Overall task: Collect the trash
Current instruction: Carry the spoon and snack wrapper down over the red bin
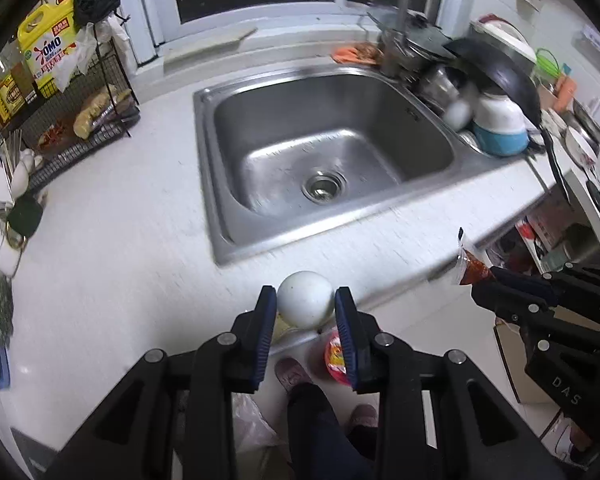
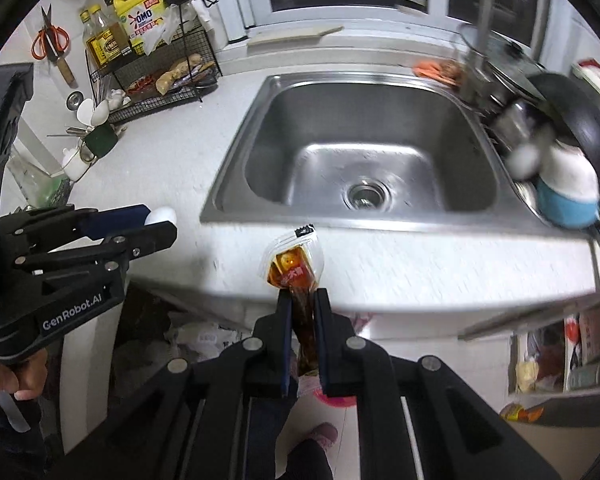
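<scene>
My left gripper [image 1: 306,300] is shut on a white eggshell [image 1: 305,298] and holds it above the counter's front edge; both also show in the right wrist view, gripper [image 2: 156,224] and eggshell [image 2: 162,215]. My right gripper [image 2: 302,300] is shut on a clear sauce packet [image 2: 294,266] with dark red-brown sauce, held over the counter edge in front of the sink. In the left wrist view the right gripper [image 1: 490,276] holds the packet [image 1: 470,264] at the right.
A steel sink [image 1: 324,152] lies ahead, with stacked pots, a pan and bowls [image 1: 496,120] on its right. A wire rack [image 1: 72,120] with a yellow detergent bottle [image 1: 46,50] stands at the left. A pink cup [image 1: 336,356] and plastic bags lie on the floor below.
</scene>
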The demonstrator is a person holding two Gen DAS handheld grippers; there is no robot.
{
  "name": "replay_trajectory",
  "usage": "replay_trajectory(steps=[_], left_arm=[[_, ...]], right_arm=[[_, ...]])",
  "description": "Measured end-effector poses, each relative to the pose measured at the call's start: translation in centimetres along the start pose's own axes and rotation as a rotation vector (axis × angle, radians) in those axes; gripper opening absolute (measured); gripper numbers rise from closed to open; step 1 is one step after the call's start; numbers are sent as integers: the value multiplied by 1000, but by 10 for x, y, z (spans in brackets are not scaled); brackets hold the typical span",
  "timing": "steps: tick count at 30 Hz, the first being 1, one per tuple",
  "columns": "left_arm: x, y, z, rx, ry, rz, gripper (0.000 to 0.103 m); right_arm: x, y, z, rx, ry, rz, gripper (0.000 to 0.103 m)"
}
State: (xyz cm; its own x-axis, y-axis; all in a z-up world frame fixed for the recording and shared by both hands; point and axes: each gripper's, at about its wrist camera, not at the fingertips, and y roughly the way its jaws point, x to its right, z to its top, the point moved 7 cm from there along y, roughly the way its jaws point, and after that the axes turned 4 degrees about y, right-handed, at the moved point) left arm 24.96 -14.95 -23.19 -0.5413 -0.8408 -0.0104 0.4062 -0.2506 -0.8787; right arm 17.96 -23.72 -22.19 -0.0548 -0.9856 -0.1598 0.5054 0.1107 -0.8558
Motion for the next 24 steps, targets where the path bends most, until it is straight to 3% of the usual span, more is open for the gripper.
replay_trajectory(steps=[13, 24], left_arm=[[92, 38, -72, -137, 64, -46, 28], [125, 139, -124, -264, 76, -132, 28]], right_arm=[[57, 12, -84, -89, 103, -47, 10], [95, 87, -140, -182, 169, -95, 10]])
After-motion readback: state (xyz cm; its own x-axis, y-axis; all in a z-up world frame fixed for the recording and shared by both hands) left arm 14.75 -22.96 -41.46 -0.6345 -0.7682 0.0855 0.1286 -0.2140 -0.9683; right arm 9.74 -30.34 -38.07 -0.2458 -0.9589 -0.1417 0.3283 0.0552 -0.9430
